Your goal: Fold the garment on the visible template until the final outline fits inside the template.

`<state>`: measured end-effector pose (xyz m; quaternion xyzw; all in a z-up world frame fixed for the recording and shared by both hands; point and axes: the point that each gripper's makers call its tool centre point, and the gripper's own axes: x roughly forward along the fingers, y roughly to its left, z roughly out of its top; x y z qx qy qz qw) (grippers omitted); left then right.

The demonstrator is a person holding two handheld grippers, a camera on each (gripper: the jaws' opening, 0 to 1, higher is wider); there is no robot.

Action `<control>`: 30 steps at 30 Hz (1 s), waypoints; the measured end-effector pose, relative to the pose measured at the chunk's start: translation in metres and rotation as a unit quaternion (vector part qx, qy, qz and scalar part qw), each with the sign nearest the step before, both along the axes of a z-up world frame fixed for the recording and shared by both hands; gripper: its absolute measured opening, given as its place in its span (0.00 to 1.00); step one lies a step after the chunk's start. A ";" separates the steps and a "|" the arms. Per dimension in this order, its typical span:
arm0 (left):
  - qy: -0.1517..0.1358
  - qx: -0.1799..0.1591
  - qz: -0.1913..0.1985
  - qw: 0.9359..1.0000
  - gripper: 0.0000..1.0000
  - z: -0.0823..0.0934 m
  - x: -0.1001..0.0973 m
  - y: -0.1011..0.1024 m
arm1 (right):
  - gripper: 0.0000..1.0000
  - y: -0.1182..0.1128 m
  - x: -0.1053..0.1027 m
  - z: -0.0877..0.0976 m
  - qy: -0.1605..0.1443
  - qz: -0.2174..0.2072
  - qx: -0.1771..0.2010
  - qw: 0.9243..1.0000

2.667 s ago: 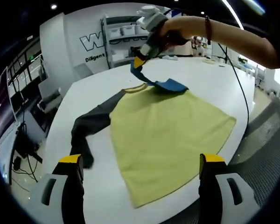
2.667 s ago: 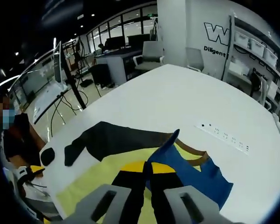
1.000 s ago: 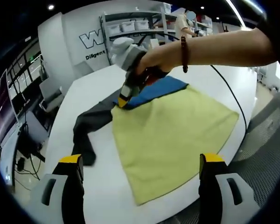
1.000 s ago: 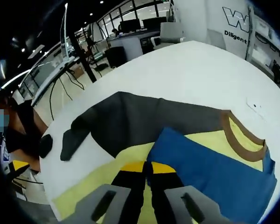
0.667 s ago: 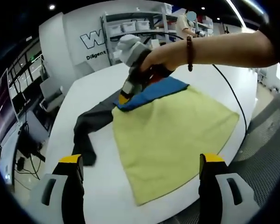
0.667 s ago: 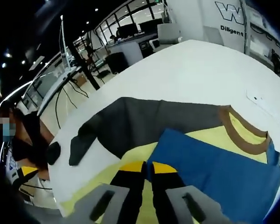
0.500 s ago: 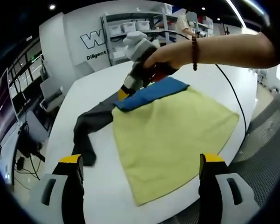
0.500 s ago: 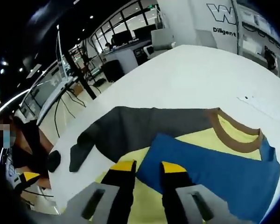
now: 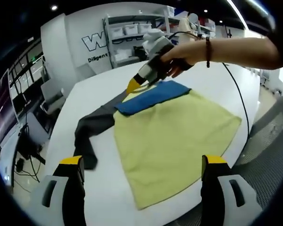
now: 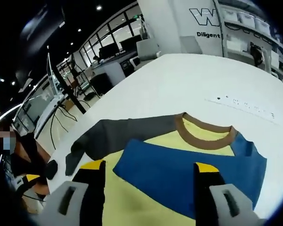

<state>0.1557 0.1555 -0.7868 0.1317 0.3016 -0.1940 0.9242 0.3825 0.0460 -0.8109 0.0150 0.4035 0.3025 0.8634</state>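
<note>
Left gripper (image 9: 140,188) fingers spread wide, holding nothing, low at 6 o'clock over white table (image 9: 89,84). Right gripper (image 10: 150,188) fingers likewise parted and empty, raised above the blue sleeve (image 10: 188,172) folded across the yellow garment (image 9: 172,136). Grey sleeve (image 9: 92,127) stretched out toward 9 o'clock, flat on table.

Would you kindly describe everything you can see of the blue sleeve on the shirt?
The blue sleeve is a soft knit cloth, folded inward so it lies flat across the upper chest of the yellow shirt body, just below the brown collar. It forms a rough rectangle with its cuff end toward the grey sleeve, which is spread out on the white table. The right tool hangs open above it, not touching.
</note>
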 end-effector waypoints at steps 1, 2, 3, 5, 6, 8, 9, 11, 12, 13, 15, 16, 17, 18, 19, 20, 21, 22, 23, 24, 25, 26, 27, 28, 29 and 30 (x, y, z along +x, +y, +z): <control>0.000 0.000 0.000 1.000 0.99 0.000 0.000 0.000 | 0.81 -0.003 -0.001 0.000 -0.001 0.001 -0.002 1.000; 0.000 -0.002 -0.001 1.000 0.99 0.000 0.000 -0.001 | 0.85 -0.007 -0.001 -0.001 -0.002 -0.002 -0.007 1.000; 0.000 -0.003 -0.002 1.000 0.99 0.000 0.000 -0.001 | 0.88 -0.014 -0.001 -0.002 -0.004 -0.007 -0.010 1.000; 0.000 -0.005 -0.004 1.000 0.99 0.000 0.000 -0.002 | 0.93 -0.019 -0.001 -0.002 -0.002 -0.013 -0.010 1.000; 0.001 -0.006 -0.005 1.000 0.99 0.000 0.000 -0.003 | 0.95 -0.024 -0.002 -0.001 0.000 -0.020 -0.005 1.000; 0.000 -0.006 -0.007 1.000 0.99 0.000 0.000 -0.004 | 0.99 -0.031 -0.003 -0.001 0.002 -0.028 -0.003 1.000; 0.000 -0.005 -0.007 1.000 0.99 0.000 0.000 -0.004 | 0.99 -0.034 -0.003 -0.001 0.004 -0.030 -0.003 1.000; 0.002 -0.005 -0.008 1.000 0.99 -0.001 -0.001 -0.004 | 0.99 -0.041 -0.005 -0.001 0.005 -0.033 -0.004 0.999; 0.001 -0.005 -0.009 1.000 0.99 -0.001 -0.001 -0.005 | 0.99 -0.044 -0.006 0.000 0.005 -0.036 -0.004 0.999; 0.001 -0.005 -0.010 1.000 0.99 0.000 -0.001 -0.005 | 0.99 -0.049 -0.006 0.000 0.005 -0.040 -0.005 0.999; 0.001 -0.004 -0.011 1.000 0.99 -0.001 -0.001 -0.006 | 0.99 -0.059 -0.008 -0.001 0.006 -0.045 -0.009 0.999; 0.002 -0.003 -0.011 1.000 0.99 -0.001 -0.001 -0.006 | 0.99 -0.061 -0.008 -0.001 0.006 -0.047 -0.011 0.999; 0.002 -0.002 -0.011 1.000 0.99 -0.001 -0.001 -0.006 | 0.99 -0.066 -0.008 -0.002 0.005 -0.049 -0.013 0.999; 0.003 -0.002 -0.010 1.000 0.99 -0.001 -0.001 -0.005 | 0.99 -0.071 -0.009 -0.004 0.008 -0.052 -0.017 0.998; 0.003 -0.002 -0.009 1.000 0.99 -0.001 -0.001 -0.005 | 0.98 -0.075 -0.010 -0.005 0.008 -0.054 -0.021 0.998; 0.003 -0.001 -0.009 1.000 0.99 -0.002 -0.001 -0.005 | 0.97 -0.078 -0.010 -0.006 0.007 -0.054 -0.023 0.998; 0.005 -0.002 -0.010 1.000 0.99 -0.002 -0.002 -0.005 | 0.96 -0.083 -0.010 -0.008 0.006 -0.056 -0.027 0.998; 0.006 -0.003 -0.011 1.000 0.99 -0.002 -0.002 -0.005 | 0.96 -0.086 -0.010 -0.010 0.008 -0.059 -0.030 0.998; 0.006 -0.002 -0.013 1.000 0.99 -0.003 -0.002 -0.006 | 0.97 -0.091 -0.011 -0.012 0.011 -0.062 -0.031 0.998; 0.007 0.000 -0.013 1.000 0.99 -0.003 -0.002 -0.006 | 0.97 -0.094 -0.012 -0.013 0.011 -0.064 -0.032 0.997; 0.007 0.001 -0.014 1.000 0.99 -0.003 -0.002 -0.006 | 0.96 -0.098 -0.013 -0.015 0.013 -0.067 -0.033 0.997; 0.006 0.002 -0.015 1.000 0.99 -0.003 -0.002 -0.006 | 0.96 -0.101 -0.014 -0.016 0.014 -0.068 -0.035 0.997; 0.006 0.001 -0.015 1.000 0.99 -0.003 -0.002 -0.006 | 0.97 -0.106 -0.014 -0.018 0.015 -0.071 -0.037 0.997; 0.007 0.001 -0.014 1.000 0.99 -0.003 -0.003 -0.006 | 0.97 -0.109 -0.014 -0.019 0.015 -0.072 -0.038 0.997; 0.006 0.001 -0.014 1.000 0.99 -0.003 -0.002 -0.006 | 0.97 -0.115 -0.015 -0.022 0.019 -0.076 -0.041 0.996; 0.007 0.001 -0.014 1.000 0.99 -0.003 -0.002 -0.006 | 0.97 -0.118 -0.016 -0.023 0.022 -0.080 -0.040 0.996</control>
